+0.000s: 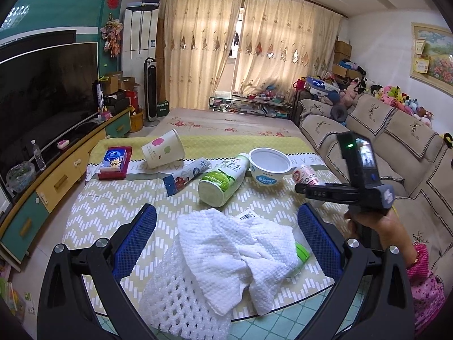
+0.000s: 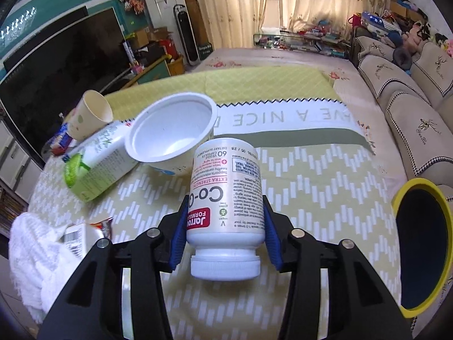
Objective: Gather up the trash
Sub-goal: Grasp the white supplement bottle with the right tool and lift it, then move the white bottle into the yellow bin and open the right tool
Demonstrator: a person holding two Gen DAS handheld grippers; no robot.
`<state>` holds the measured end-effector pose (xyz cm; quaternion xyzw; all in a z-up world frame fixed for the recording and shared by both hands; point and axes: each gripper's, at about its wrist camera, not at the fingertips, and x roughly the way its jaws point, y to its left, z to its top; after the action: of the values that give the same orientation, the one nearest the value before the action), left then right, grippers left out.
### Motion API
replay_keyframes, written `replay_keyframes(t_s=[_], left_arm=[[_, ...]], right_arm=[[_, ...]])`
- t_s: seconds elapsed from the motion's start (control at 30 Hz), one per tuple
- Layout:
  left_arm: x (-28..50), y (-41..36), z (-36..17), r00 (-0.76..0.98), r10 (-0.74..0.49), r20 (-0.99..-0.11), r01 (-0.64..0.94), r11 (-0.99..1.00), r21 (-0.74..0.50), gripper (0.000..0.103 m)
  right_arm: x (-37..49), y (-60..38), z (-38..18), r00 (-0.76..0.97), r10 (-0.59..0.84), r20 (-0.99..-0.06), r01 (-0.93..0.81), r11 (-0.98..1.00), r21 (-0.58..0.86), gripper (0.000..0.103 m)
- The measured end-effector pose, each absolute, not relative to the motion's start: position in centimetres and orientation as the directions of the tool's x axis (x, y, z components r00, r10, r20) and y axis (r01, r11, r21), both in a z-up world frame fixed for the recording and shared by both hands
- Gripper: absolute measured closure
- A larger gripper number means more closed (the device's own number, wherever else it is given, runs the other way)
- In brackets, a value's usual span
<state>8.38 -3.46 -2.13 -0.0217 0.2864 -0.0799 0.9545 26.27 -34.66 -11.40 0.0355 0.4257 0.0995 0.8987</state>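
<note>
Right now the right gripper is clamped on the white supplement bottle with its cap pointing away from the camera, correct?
Not quite. The right gripper does clamp the white supplement bottle, but the right wrist view shows its cap pointing toward the camera.

White supplement bottle (image 2: 225,198); yellow-rimmed black bin (image 2: 421,250); green-white zigzag tablecloth (image 2: 325,175).

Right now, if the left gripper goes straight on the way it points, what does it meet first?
Probably the white cloth: it lies crumpled on the table directly between the open left gripper and its line ahead. Beyond it lies the green bottle. Depth is hard to judge through the fisheye.
</note>
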Motion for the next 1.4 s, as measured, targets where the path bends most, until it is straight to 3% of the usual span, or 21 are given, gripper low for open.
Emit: replay_keyframes(t_s=[0.33, 0.57, 0.83, 1.2, 1.23, 1.3, 1.4], left_arm=[[8.5, -5.0, -2.3, 0.818, -0.176, -0.548, 0.16, 0.984, -0.078, 0.005], [8.8, -6.4, -2.5, 0.811, -0.187, -0.554, 0.179, 0.981, -0.07, 0.005], [9.2, -8.1, -2.7, 0.803, -0.196, -0.563, 0.2, 0.978, -0.057, 0.005], [9.7, -9.3, -2.9, 0.792, -0.199, -0.577, 0.216, 0.976, -0.039, 0.005], [9.8, -9.3, -2.9, 0.792, -0.197, -0.578, 0.214, 0.976, -0.039, 0.005], [10.0, -9.3, -3.0, 0.791, -0.194, -0.58, 0.211, 0.977, -0.038, 0.005], [10.0, -9.2, -3.2, 0.789, -0.192, -0.584, 0.211, 0.977, -0.036, 0.005]], right_arm=[[21.6, -40.5, -9.6, 0.674, 0.169, -0.719, -0.076, 0.984, 0.16, 0.058], [18.7, -49.1, -9.4, 0.703, 0.066, -0.708, 0.087, 0.98, 0.178, 0.058], [18.3, -58.7, -12.5, 0.651, -0.054, -0.757, 0.293, 0.938, 0.185, 0.058], [20.7, -62.1, -17.2, 0.558, -0.087, -0.825, 0.379, 0.911, 0.161, 0.058], [20.8, -62.2, -17.4, 0.556, -0.086, -0.827, 0.382, 0.91, 0.161, 0.057], [20.8, -62.3, -17.5, 0.561, -0.077, -0.825, 0.385, 0.906, 0.177, 0.045], [20.5, -62.2, -17.1, 0.568, -0.087, -0.818, 0.384, 0.907, 0.17, 0.043]])
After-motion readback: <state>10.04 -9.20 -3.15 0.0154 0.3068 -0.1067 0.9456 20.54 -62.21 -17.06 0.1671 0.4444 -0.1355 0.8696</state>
